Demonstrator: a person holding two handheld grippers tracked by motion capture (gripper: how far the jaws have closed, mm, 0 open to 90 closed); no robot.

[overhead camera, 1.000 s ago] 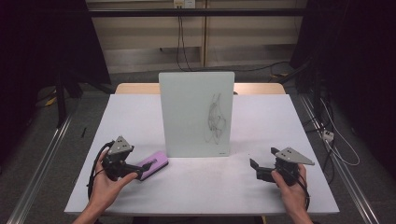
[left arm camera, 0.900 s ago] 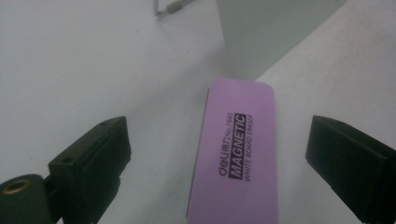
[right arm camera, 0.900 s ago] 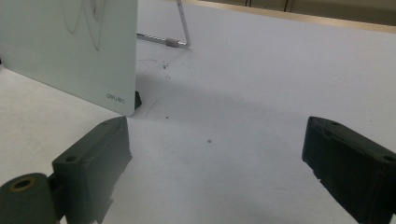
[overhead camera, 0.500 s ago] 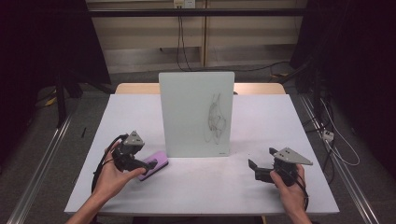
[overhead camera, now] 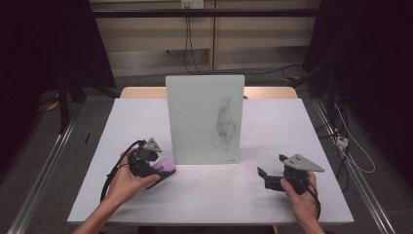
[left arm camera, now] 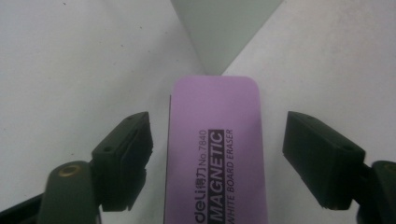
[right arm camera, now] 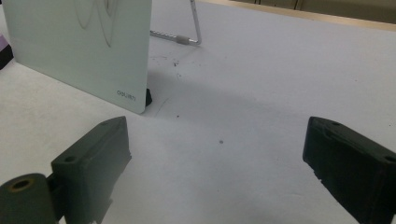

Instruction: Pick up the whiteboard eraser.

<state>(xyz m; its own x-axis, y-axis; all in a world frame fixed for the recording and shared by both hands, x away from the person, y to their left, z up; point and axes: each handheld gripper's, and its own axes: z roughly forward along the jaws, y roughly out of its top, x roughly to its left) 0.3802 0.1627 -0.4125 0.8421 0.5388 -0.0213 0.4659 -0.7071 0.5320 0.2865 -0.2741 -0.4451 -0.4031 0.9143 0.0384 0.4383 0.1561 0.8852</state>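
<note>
A purple magnetic whiteboard eraser [left arm camera: 215, 158] lies flat on the white table [overhead camera: 219, 195], just left of the foot of an upright whiteboard [overhead camera: 204, 119] that bears a dark scribble [overhead camera: 225, 127]. My left gripper [overhead camera: 157, 171] straddles the eraser [overhead camera: 165, 167]. Its jaws have just been closing, and in the left gripper view [left arm camera: 219, 140] a narrow gap still shows between each pad and the eraser's sides. At the table's right front, my right gripper [overhead camera: 263, 176] rests wide open with nothing between its fingers [right arm camera: 217, 154], facing the board's lower corner [right arm camera: 79, 46].
The whiteboard stands mid-table on a wire stand [right arm camera: 187, 32] behind it. Dark racks and cables [overhead camera: 341, 141] flank the table on the floor. A wooden table edge [overhead camera: 268, 91] shows behind the board.
My left gripper has slid right toward the board and over the eraser, and its jaws have narrowed around it. The right gripper has stayed put.
</note>
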